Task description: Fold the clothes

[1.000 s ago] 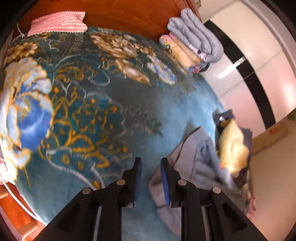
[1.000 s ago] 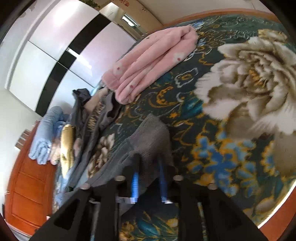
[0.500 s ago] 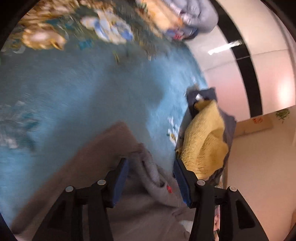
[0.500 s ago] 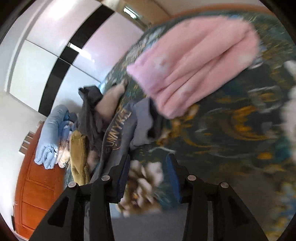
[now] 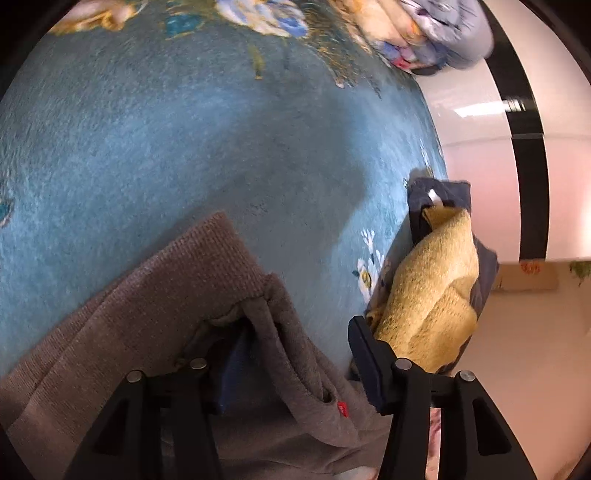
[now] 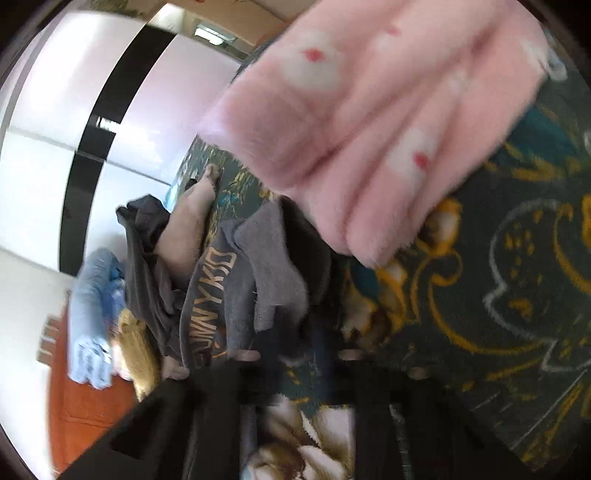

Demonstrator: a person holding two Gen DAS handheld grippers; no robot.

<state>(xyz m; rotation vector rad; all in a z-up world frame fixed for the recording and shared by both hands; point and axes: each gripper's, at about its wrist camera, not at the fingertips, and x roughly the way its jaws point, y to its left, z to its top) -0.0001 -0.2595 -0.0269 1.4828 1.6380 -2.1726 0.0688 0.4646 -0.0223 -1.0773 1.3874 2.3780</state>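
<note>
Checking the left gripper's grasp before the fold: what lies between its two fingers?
In the left wrist view, a raised fold of the grey-brown sweater lies between the left gripper's fingers; the right finger stands clear of it.

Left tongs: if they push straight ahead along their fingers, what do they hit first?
Most likely the brown knit garment: its bunched fold already lies between the left tongs, which have just been closing. Beyond it is only the blue blanket. Depth is hard to judge.

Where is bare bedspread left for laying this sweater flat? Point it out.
Free: the wide plain blue stretch of bedspread beyond the brown sweater. Crowded: the edge by the yellow garment and the stacked quilts at the far corner.
</note>
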